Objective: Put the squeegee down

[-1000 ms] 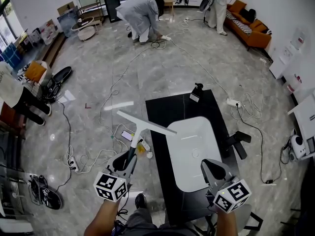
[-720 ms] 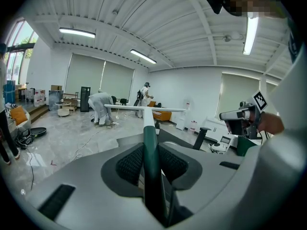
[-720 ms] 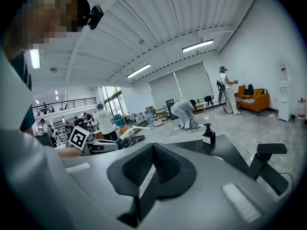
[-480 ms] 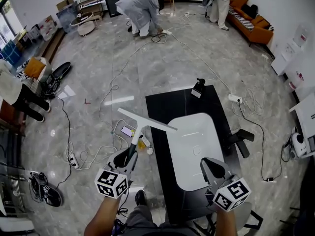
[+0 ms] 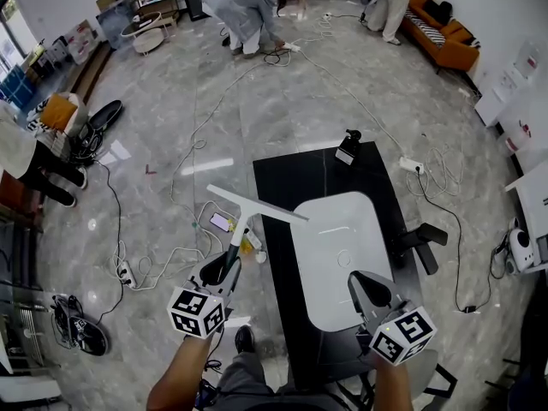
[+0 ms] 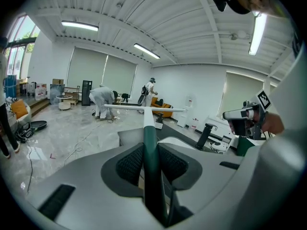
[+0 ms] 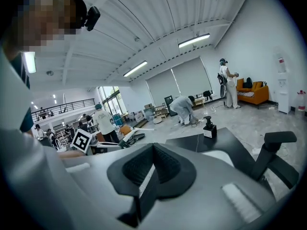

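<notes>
Nearest to the person, the left claw (image 5: 224, 268) was clenched on the dark green grip of the squeegee (image 5: 241, 229), its pads pressed on either side of the handle, as the left gripper view showed plainly (image 6: 149, 162). The right claw (image 5: 370, 291) hung on the other side with its jaws closed together and nothing between them (image 7: 152, 164), above the near end of the black tabletop (image 5: 278, 187). From the left claw the squeegee ran straight ahead and a little to the right, held off the ground: its long axis pointed away from the person, green grip first, then white shaft, then the white blade set crosswise at the far end. The handle hung over the marble floor (image 5: 171, 144) just beside the tabletop's left edge, while the blade's right tip reached in over that edge, near the far left corner of the white basin (image 5: 330, 264). So I judged the landing place lay to the right of the left claw and below, the tabletop being the closest surface, and only the left hand was placed to lower it. Farther on, a black pump bottle (image 5: 346, 148) stood at the tabletop's far end, well apart from the blade.
</notes>
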A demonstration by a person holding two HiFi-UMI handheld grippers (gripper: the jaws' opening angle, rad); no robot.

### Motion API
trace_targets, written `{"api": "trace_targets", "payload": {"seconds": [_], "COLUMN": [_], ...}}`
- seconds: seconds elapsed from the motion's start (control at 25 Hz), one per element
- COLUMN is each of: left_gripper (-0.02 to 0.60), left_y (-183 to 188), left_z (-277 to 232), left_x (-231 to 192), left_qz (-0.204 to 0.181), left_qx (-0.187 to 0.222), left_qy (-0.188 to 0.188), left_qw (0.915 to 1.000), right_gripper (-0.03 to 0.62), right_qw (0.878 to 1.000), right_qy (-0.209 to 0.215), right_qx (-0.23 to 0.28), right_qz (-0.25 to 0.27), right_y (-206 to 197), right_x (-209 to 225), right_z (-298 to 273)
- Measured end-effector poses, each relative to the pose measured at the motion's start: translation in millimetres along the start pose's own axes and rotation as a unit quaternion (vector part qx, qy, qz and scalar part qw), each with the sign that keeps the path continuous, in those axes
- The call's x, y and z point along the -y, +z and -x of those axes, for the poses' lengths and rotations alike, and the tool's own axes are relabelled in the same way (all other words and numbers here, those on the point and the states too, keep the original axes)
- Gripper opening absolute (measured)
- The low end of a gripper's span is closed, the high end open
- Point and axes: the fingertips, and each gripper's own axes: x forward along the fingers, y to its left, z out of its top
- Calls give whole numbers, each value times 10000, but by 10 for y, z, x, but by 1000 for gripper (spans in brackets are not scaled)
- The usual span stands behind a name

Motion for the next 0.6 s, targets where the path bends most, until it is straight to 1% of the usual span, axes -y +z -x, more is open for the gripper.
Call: {"api": "trace_targets", "payload": {"seconds": [0.6], "left_gripper": [94], "left_y": [-193], "left_z": [-276], "left_x": [-154], "left_qz": [149], "left_qx": [-175], "left_qy": [55], "left_qw": [9997], "right_gripper": [11], "right_qw": [9998], "right_qy": [1], "right_qx": [-75], "right_qz": [-175], "right_y": [-147], "right_x": [146], "right_z": [-198]}}
